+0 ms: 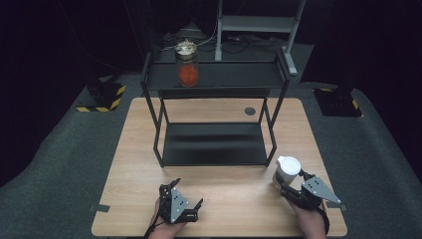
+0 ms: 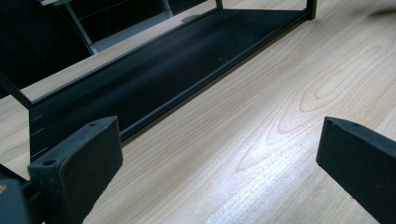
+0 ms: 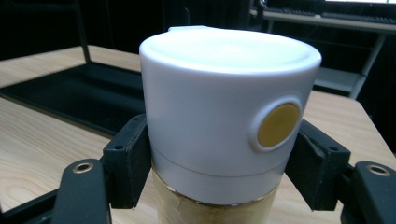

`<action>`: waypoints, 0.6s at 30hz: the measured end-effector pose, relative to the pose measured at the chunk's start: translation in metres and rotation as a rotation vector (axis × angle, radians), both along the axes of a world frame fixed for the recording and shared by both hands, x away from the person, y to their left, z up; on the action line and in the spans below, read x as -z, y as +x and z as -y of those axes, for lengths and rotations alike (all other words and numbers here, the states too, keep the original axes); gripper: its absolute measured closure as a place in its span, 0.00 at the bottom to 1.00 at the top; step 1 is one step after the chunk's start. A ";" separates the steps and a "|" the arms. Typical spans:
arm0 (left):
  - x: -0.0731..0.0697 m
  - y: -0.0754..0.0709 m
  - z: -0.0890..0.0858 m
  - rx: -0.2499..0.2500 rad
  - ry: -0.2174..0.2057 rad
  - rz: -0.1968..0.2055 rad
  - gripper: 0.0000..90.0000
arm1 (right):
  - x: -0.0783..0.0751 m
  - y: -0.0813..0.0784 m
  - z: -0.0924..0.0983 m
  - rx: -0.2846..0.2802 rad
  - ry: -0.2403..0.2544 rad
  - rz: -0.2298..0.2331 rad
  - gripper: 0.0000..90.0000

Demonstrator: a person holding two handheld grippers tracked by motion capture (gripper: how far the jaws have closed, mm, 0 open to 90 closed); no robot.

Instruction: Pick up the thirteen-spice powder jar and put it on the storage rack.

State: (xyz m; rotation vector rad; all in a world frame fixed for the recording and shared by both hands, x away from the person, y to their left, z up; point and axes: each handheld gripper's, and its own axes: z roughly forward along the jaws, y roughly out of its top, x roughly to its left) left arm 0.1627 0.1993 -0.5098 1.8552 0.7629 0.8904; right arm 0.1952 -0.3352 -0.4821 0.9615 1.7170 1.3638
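A jar with a white lid (image 1: 288, 166) (image 3: 224, 112) and a tan body stands upright near the table's right front. My right gripper (image 1: 287, 188) (image 3: 219, 158) is shut on it, one pad on each side just under the lid; a yellow round button shows on the lid's side. At the front middle of the table my left gripper (image 1: 185, 193) (image 2: 219, 158) rests open, with bare wood between its wide-apart jaws. A second jar (image 1: 188, 63) with red contents stands on the left part of the black rack's top shelf (image 1: 234, 74).
The black two-level metal rack (image 1: 214, 144) stands at the middle of the wooden table (image 1: 134, 164), its lower shelf bare. A round grommet (image 1: 250, 111) sits in the tabletop behind it. Beyond the table are stands and cables on a dark floor.
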 end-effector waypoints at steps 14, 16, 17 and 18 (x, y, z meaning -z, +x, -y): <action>-0.001 0.001 -0.002 -0.006 -0.016 -0.011 0.01 | -0.024 0.004 -0.019 -0.058 0.016 0.023 0.33; 0.000 0.001 -0.002 -0.007 -0.022 -0.011 0.01 | -0.027 0.005 -0.021 -0.067 0.019 0.028 0.33; 0.000 0.000 -0.003 -0.007 -0.024 -0.010 0.01 | -0.028 0.005 -0.023 -0.070 0.021 0.030 0.33; 0.000 0.000 -0.003 -0.008 -0.024 -0.010 0.01 | -0.030 0.006 -0.024 -0.073 0.022 0.031 0.33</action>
